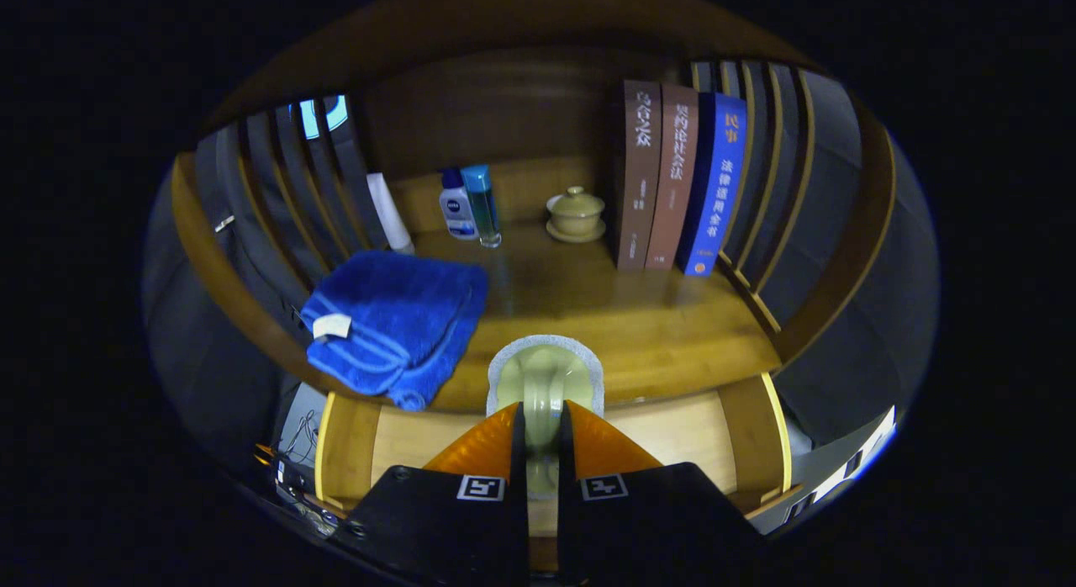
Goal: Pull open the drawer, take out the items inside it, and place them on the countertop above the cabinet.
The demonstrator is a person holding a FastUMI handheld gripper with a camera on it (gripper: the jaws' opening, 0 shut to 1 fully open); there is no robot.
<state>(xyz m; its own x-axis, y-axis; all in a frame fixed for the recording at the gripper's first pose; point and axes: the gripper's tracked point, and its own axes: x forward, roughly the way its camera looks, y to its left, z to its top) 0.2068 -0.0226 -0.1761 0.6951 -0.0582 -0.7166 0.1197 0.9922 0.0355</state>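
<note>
The gripper [542, 427] is clamped on a pale green cup [545, 383], seemingly by its handle, held over the open drawer [403, 440], whose visible floor looks bare. On the countertop [639, 318] lie a blue towel [395, 322], bottles [471, 204], a lidded cup [576, 213] and three books [677, 179].

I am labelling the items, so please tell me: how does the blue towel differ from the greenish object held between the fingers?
The blue towel is soft folded cloth lying on the countertop; the greenish object looks hard and glossy. The towel lies free, while the gripper is shut on the greenish object, holding it over the countertop's front edge.
</note>
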